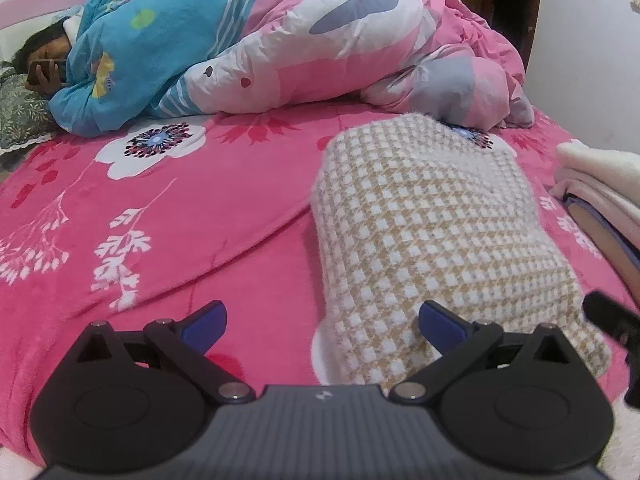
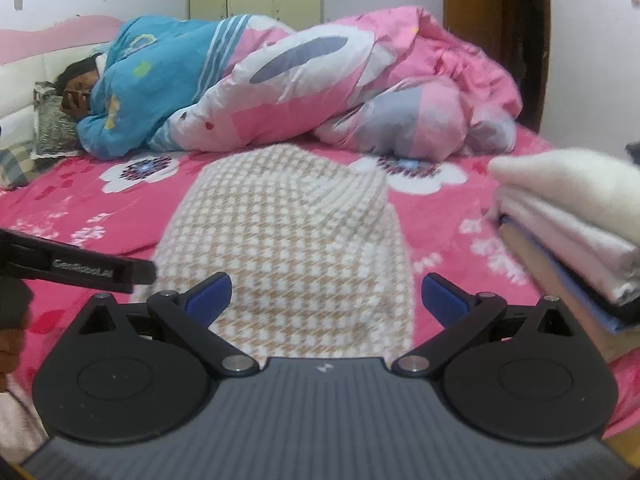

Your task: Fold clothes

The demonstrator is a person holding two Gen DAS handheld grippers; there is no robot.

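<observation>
While folded checked sweater (image 2: 288, 236) is lying mid-bed (image 1: 160, 208), left gripper (image 1: 322, 322) and right gripper (image 2: 327, 300) are hovering near it, both spread wide, gripping nothing; folded pile (image 2: 568, 232) sitting right.

Checked garment (image 2: 288, 240) ahead of the right gripper (image 2: 324, 300): fuzzy, rough knit. Bedspread (image 1: 160, 232) under it: plush fleece, matt. Stack of folded clothes (image 2: 568, 232) right of the fingers: soft matt cloth. Gripper body matt ribbed plastic, blue pads (image 2: 210, 298) smooth, pivot pins shiny metal. Quilt (image 1: 340, 48) beyond: smooth crinkled cotton.
</observation>
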